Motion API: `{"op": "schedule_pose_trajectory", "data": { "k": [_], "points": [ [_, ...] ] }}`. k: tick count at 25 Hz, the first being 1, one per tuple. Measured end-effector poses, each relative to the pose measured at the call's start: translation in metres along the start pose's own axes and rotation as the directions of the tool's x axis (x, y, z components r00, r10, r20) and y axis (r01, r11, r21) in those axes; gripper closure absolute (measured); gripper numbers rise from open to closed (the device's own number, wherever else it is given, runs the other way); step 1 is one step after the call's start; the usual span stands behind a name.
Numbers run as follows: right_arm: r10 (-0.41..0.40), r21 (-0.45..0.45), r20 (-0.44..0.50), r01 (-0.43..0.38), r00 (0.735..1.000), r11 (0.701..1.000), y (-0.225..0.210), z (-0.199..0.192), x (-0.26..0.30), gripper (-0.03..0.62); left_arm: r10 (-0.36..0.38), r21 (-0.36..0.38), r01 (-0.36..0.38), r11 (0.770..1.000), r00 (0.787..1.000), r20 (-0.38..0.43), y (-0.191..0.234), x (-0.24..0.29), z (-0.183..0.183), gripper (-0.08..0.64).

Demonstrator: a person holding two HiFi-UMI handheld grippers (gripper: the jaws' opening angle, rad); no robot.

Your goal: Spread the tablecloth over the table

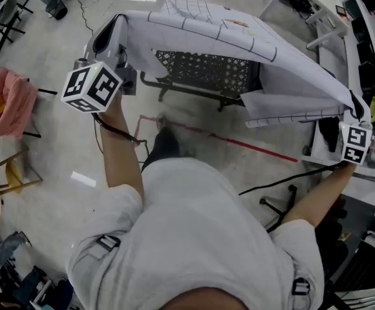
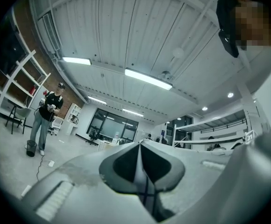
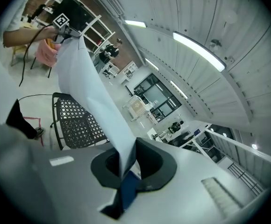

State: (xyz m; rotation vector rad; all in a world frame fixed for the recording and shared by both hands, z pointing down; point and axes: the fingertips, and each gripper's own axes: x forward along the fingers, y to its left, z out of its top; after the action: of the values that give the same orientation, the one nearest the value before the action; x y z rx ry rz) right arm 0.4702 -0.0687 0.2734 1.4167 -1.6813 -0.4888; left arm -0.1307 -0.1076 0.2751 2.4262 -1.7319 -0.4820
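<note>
The left tool (image 1: 112, 32) stood high at the left of the head view, its jaws pressed together on a thin fold at one corner of the white tablecloth (image 1: 239, 41). The tablecloth hung stretched in the air between both tools, above and partly screening the black perforated tabletop (image 1: 203, 71), apparently without lying flat on it. The right tool (image 1: 356, 108) pinched the opposite corner, jaws clamped on the cloth edge, which rose from them toward the left tool.
</note>
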Motion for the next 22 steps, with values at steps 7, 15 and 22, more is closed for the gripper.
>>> {"op": "schedule_pose_trajectory", "data": {
  "k": [7,15,22],
  "points": [
    [0.021,0.006,-0.002,-0.021,1.000,1.000,-0.003,-0.006,-0.005,0.584,-0.019,-0.008,0.019,1.000,1.000,0.002,-0.006,0.005,-0.005,0.537],
    [0.132,0.138,0.127,-0.149,0.983,0.979,0.064,0.034,0.013,0.584,0.162,-0.038,-0.161,0.986,0.987,0.014,0.056,-0.018,0.005,0.537],
    [0.275,0.176,0.281,-0.331,0.920,0.927,0.160,0.089,0.012,0.584,0.360,-0.016,-0.360,0.933,0.933,0.026,0.123,-0.081,0.038,0.537]
  ]
}}
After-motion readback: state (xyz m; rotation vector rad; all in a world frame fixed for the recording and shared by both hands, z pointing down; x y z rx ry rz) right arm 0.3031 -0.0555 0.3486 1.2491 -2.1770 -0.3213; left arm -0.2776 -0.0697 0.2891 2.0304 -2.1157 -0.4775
